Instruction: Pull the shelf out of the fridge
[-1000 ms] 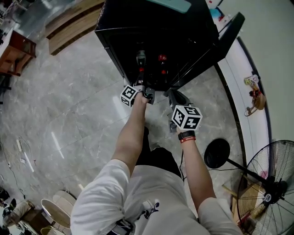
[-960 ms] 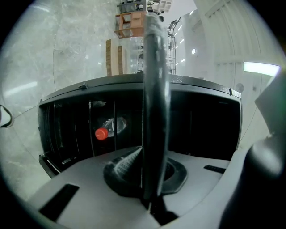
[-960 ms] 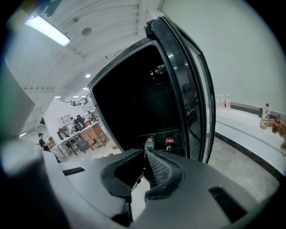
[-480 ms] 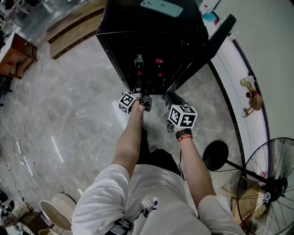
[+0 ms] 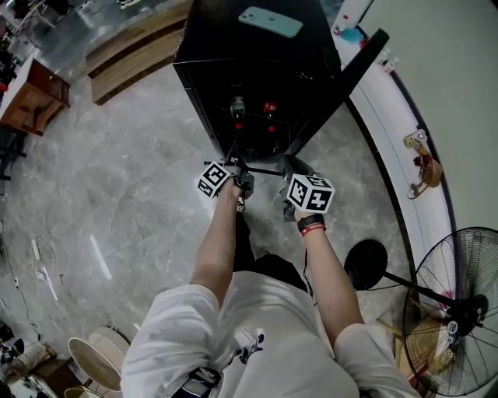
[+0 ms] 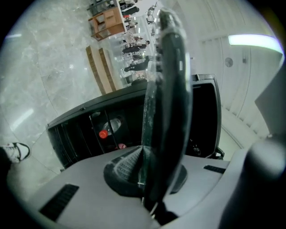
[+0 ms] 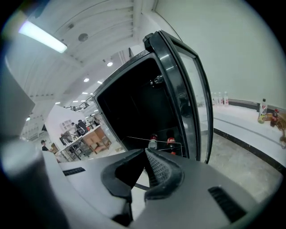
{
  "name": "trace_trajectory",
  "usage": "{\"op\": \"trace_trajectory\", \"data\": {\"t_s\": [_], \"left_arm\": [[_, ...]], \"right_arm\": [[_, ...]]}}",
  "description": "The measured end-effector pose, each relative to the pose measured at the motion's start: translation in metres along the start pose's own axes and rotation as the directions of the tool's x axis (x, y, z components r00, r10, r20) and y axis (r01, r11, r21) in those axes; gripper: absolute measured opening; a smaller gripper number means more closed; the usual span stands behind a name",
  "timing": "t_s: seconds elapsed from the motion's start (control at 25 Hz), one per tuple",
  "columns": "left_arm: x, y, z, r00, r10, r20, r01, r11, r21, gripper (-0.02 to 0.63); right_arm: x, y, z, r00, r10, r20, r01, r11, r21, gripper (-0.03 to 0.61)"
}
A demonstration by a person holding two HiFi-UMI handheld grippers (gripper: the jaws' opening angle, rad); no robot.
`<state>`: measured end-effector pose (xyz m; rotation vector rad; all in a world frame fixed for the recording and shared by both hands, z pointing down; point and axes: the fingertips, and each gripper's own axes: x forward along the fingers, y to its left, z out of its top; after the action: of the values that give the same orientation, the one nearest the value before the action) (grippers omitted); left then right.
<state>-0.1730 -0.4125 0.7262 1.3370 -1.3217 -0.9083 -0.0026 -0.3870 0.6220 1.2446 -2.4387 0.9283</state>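
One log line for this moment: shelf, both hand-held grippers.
fridge: door open | shelf: front edge outside fridge | left hand-held gripper: shut on shelf | right hand-held gripper: shut on shelf

black fridge (image 5: pixel 226 47), grey marbled floor (image 5: pixel 117 194)

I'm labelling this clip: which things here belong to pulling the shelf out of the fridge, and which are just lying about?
Job in hand: shelf, fridge, its open door, left hand-held gripper and right hand-held gripper, both shut on the shelf.
Lying about: phone on the fridge, bottles inside, fan, toys.
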Motion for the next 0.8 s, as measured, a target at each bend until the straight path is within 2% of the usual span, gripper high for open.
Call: {"op": "trace_trajectory", "data": {"t_s": [0.16,0.36,0.56,0.8], "left_arm": [[-0.021,-0.027,0.004,0.999,0.014,-0.046,-0.007,0.991,0.131,0.028],[-0.049,-0.059,0.012,0.996,0.036,-0.079,-0.017,0.973,0.232,0.028],[-0.082,-0.098,0.013,0.994,0.045,-0.101,-0.006,0.934,0.358,0.028],[-0.110,-0.146,0.013,0.992,0.046,-0.116,0.016,0.874,0.485,0.028]], "right_arm": [[-0.017,0.007,0.006,1.000,0.001,0.018,-0.001,1.000,0.031,0.015],[-0.039,0.015,0.013,0.999,-0.001,0.037,-0.001,0.999,0.054,0.015],[-0.065,0.028,0.024,0.998,0.005,0.063,-0.007,1.000,0.023,0.015],[-0.091,0.050,0.043,0.993,0.035,0.108,-0.032,0.999,-0.032,0.015]]}}
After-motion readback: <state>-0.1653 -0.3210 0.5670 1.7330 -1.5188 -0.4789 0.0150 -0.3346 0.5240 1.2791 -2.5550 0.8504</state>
